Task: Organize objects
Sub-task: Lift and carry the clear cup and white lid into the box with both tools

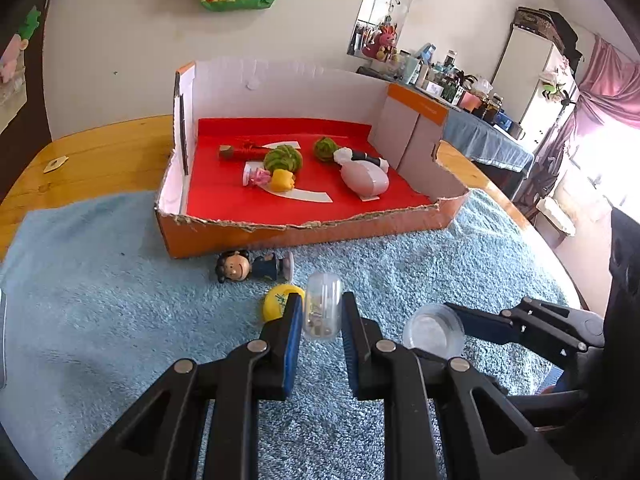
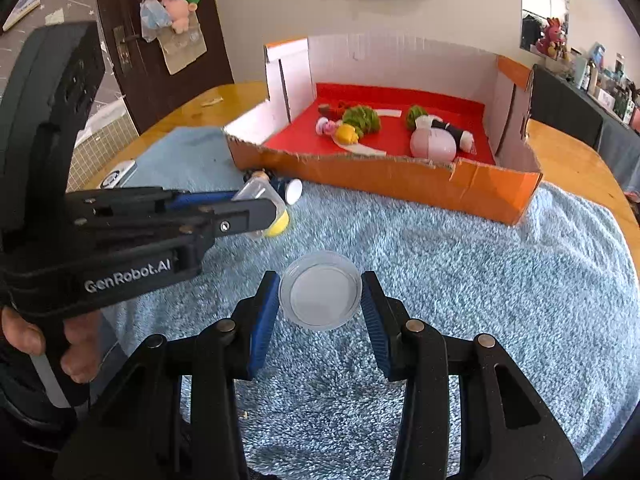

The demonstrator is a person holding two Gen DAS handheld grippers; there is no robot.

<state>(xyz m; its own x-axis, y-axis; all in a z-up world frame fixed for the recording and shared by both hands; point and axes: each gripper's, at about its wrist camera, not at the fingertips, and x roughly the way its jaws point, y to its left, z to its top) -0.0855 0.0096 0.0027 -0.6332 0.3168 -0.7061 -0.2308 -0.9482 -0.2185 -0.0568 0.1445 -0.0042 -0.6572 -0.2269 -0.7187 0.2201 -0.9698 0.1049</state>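
My left gripper (image 1: 322, 300) is shut on a clear capsule (image 1: 322, 314) with small bits inside, held upright just above the blue towel (image 1: 100, 280). A yellow capsule half (image 1: 278, 300) lies beside its left finger. To its right, my right gripper (image 2: 320, 276) is shut on a clear round capsule half (image 2: 320, 289), its pads touching both sides. A dark-haired figurine (image 1: 248, 267) lies on the towel against the front wall of the orange box (image 1: 280, 236). On the box's red floor are green balls, a pink toy and other small toys.
The towel covers a round wooden table (image 1: 100, 152). A white device (image 2: 118, 174) lies at the towel's left edge. A hand (image 2: 24, 336) grips the left gripper's handle. The box has tall white back and side walls and a low torn front wall.
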